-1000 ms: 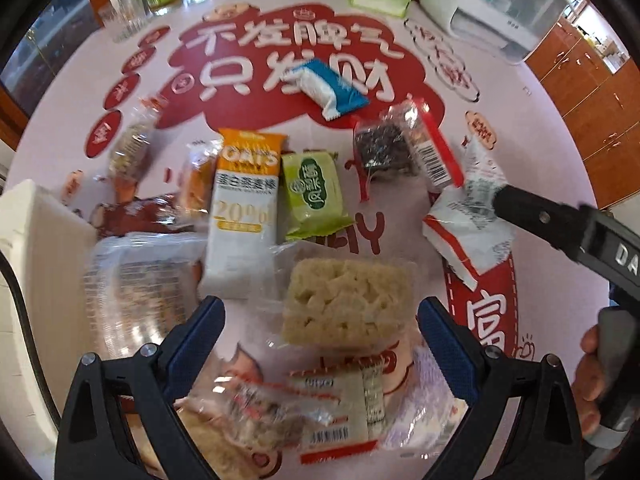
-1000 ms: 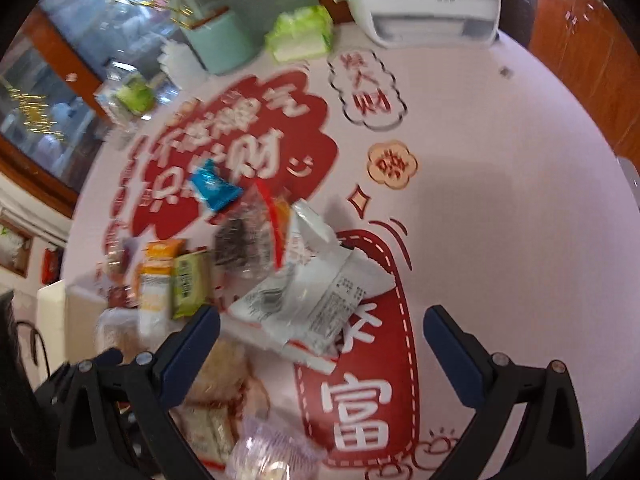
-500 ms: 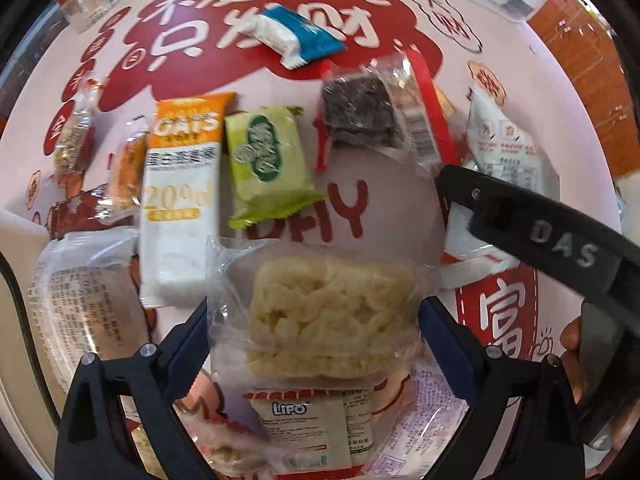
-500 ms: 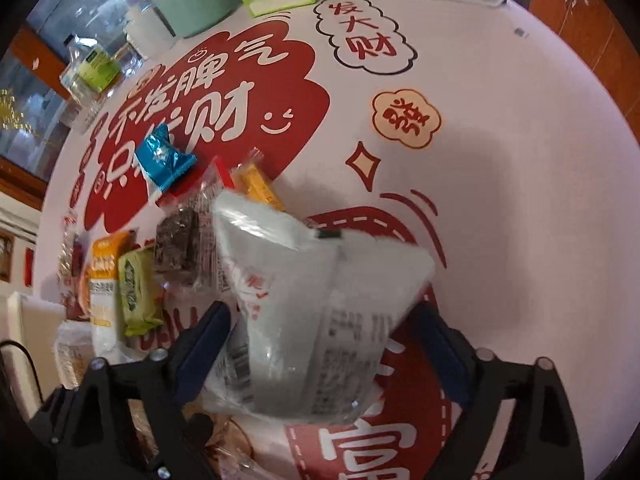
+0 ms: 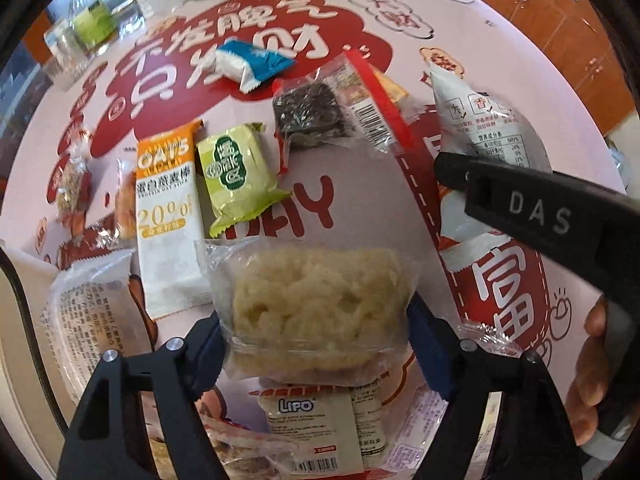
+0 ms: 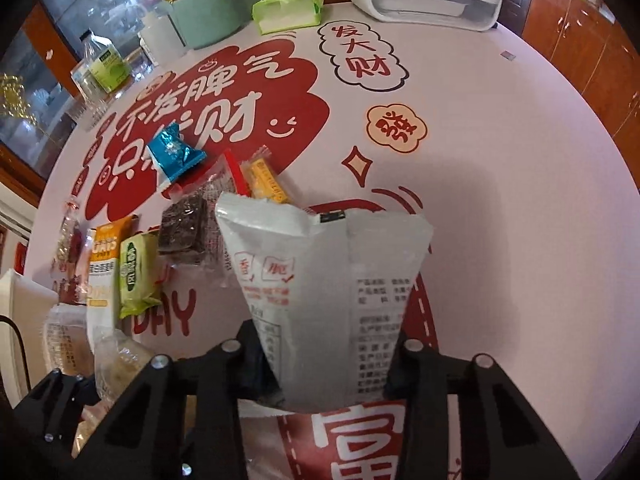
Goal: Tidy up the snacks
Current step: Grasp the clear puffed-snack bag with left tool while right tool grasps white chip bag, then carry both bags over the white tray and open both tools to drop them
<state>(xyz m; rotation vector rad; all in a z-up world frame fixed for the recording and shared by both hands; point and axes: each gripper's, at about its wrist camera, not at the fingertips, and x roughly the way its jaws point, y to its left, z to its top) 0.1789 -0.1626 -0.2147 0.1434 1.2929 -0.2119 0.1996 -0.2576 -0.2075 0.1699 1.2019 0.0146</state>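
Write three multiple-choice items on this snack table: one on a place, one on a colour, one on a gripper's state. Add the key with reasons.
1. Where does the green snack pack lie?
A. right beside the OATS bar
B. on the white appliance
C. inside a bowl

2. What colour is the candy wrapper lying on the red cloud print?
A. purple
B. blue and white
C. black

3. What is the right gripper doing?
A. hanging open over bare cloth
B. shut on the white snack bag
C. shut on a bottle

Key: 1 A, their long edges lie side by side; 2 B, blue foil, white end; 3 B, its jaws, just closing, pinch the bag.
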